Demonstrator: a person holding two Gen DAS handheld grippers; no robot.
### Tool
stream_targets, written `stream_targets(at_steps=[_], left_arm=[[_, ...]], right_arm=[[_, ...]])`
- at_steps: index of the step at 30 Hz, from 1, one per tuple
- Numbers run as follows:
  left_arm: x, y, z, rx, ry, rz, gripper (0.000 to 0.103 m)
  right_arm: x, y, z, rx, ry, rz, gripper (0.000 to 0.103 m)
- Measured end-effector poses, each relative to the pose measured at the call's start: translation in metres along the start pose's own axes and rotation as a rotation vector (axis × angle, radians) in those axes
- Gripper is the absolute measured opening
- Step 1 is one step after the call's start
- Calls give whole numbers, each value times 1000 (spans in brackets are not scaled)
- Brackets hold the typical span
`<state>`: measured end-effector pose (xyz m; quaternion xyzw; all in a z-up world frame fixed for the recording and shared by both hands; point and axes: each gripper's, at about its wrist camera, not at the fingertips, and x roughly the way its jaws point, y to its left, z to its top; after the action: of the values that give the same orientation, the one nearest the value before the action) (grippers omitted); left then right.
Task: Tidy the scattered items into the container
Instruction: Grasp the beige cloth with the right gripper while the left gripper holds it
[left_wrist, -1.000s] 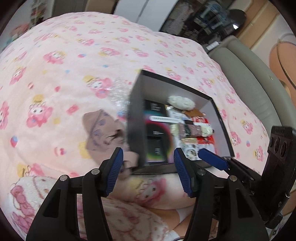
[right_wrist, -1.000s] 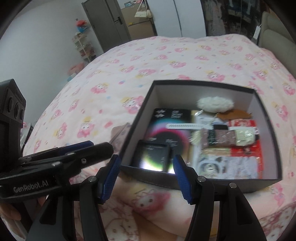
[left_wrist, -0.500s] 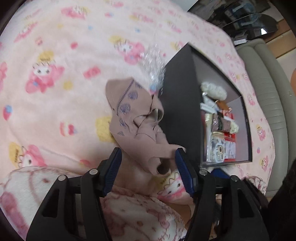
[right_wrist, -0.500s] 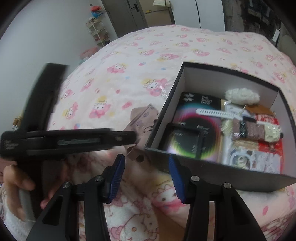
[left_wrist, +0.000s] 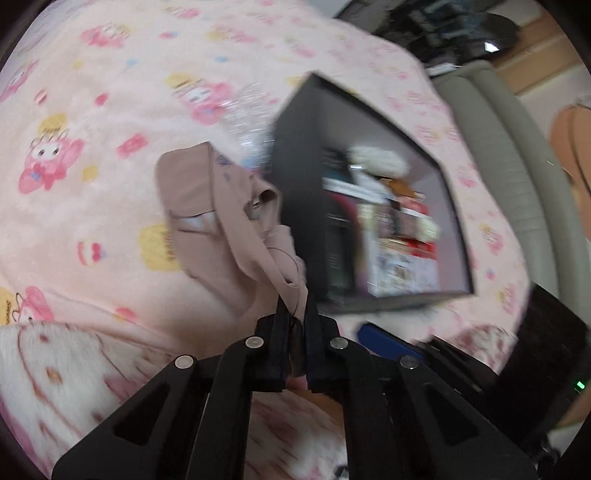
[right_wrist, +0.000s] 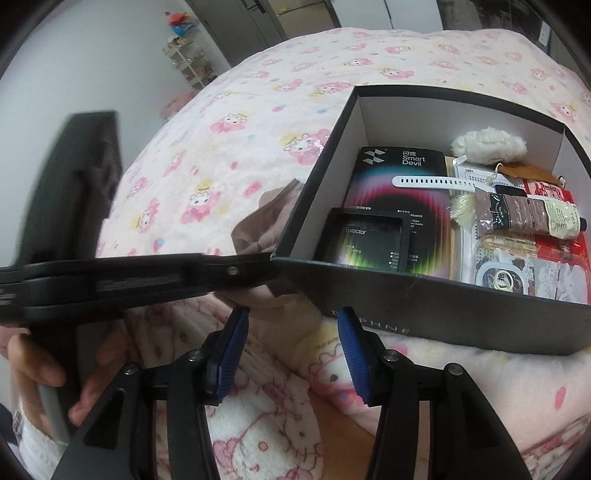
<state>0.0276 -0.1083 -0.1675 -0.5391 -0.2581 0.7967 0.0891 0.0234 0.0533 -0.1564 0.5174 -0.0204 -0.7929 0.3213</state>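
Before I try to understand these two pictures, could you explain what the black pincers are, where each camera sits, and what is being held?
They are hand-held tools, not a robot: a person carries one two-finger gripper in each hand, each with a camera looking along its fingers. In the left camera's picture, the left gripper has just closed, pinching a corner of the crumpled beige cloth, which lies on the pink cartoon-print blanket beside the black cardboard box. In the right camera's picture, the right gripper, with blue pads, is open and holds nothing, in front of the same box. Inside lie a white fluffy ball, a white watch strap and packets.
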Motion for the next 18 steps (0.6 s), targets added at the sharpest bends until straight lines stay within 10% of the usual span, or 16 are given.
stream_targets(at_steps=[7, 18], left_arm=[[0, -64, -15, 153, 36, -61, 4], [68, -150, -30, 311, 155, -148, 4]], right_arm=[[-30, -7, -29, -36, -29, 60, 58], [-69, -89, -53, 188, -111, -70, 58]])
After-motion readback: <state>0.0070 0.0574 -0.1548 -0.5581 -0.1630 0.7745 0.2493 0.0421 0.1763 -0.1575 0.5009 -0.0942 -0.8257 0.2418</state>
